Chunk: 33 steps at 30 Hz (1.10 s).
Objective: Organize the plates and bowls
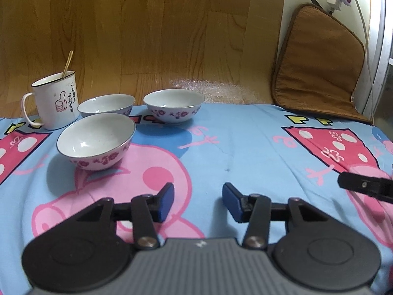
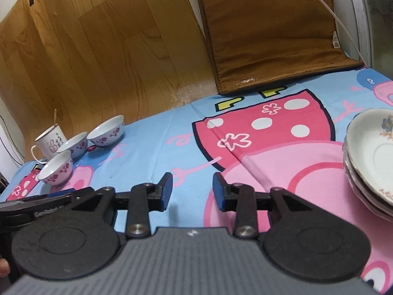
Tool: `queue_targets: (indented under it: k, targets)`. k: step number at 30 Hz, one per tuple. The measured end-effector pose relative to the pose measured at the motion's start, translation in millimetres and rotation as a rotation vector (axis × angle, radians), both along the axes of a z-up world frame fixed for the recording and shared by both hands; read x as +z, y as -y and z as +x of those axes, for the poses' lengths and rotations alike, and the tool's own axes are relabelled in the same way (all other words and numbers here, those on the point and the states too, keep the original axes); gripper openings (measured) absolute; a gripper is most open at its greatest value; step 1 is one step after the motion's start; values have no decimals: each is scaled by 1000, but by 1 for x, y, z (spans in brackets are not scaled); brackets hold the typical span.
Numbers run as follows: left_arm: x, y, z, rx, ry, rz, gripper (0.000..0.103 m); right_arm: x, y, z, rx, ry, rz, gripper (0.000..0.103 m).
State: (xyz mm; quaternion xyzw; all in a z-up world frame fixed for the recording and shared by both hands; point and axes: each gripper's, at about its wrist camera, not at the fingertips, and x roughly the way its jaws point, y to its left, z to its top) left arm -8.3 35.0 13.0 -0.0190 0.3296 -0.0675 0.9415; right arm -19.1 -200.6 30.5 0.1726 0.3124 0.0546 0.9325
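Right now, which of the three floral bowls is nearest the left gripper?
The front white bowl with purple flowers, standing alone ahead of the other two bowls, which sit farther back beside the white enamel mug.

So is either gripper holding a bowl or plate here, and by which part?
Nothing is held. The left gripper and right gripper are both open over the cloth, with nothing between their fingers. The bowls and plates sit untouched.

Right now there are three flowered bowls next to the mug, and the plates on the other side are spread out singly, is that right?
Not quite. The three bowls do sit by the mug, but the plates are stacked in one pile, as the right wrist view shows.
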Motion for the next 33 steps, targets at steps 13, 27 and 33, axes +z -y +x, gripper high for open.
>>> queue_targets:
  k: [13,27,33]
  targets:
    - [1,-4,-5,-7,18,-31,57,0,-3,-8,3,51,-7,40]
    - [7,-2,-14,-31,80,-36,81,1,-4,-8,3,58,-14,44]
    - [8,-3,-15,-35,86,-42,83,1,-5,-8,0,57,-10,45]
